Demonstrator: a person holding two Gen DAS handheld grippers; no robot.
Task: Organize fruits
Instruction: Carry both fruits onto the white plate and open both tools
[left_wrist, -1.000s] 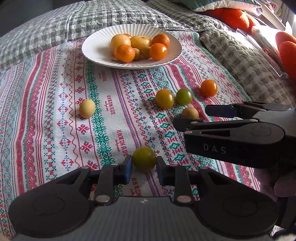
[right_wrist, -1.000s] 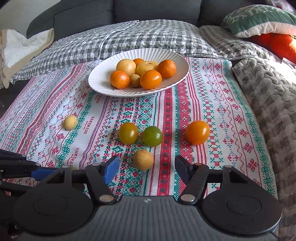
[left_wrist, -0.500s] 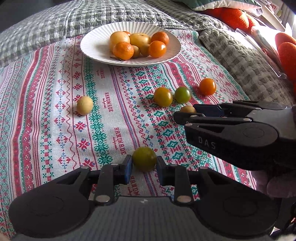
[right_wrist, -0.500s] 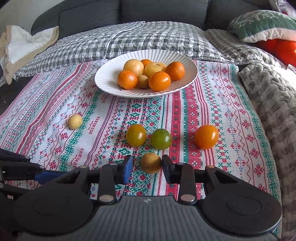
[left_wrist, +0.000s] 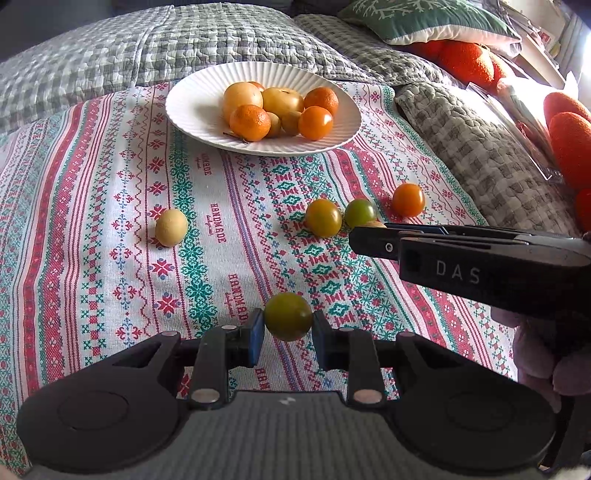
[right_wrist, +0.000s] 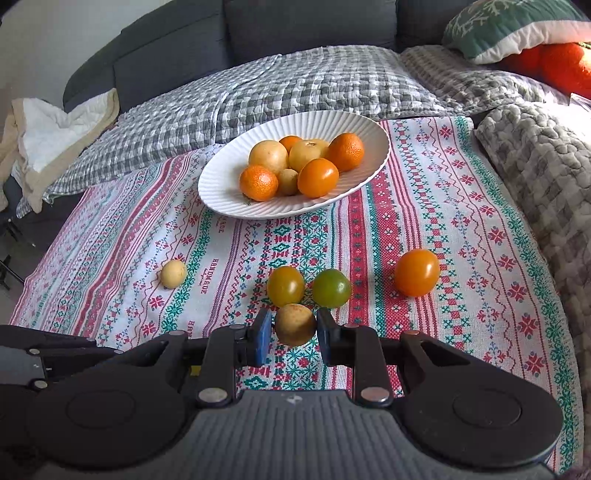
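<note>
My left gripper (left_wrist: 288, 334) is shut on a green tomato (left_wrist: 288, 316) and holds it above the patterned cloth. My right gripper (right_wrist: 293, 336) is shut on a tan round fruit (right_wrist: 295, 324) just in front of two tomatoes, one olive-yellow (right_wrist: 285, 285) and one green (right_wrist: 331, 288). An orange tomato (right_wrist: 416, 272) lies to the right and a small pale yellow fruit (right_wrist: 173, 273) to the left. A white ribbed plate (right_wrist: 221, 177) at the back holds several oranges and yellow fruits. The right gripper also shows from the side in the left wrist view (left_wrist: 373, 240).
The embroidered cloth (right_wrist: 461, 221) lies over a bed or sofa. Grey checked quilts (right_wrist: 295, 85) lie behind the plate, a knitted grey blanket (right_wrist: 535, 155) at the right. A green cushion (right_wrist: 517, 26) and orange plush items (left_wrist: 465, 61) sit at the back right.
Both grippers have lifted with their fruits and tilted up, so the plate sits lower in view. The right gripper closed on the tan fruit over the last second.
</note>
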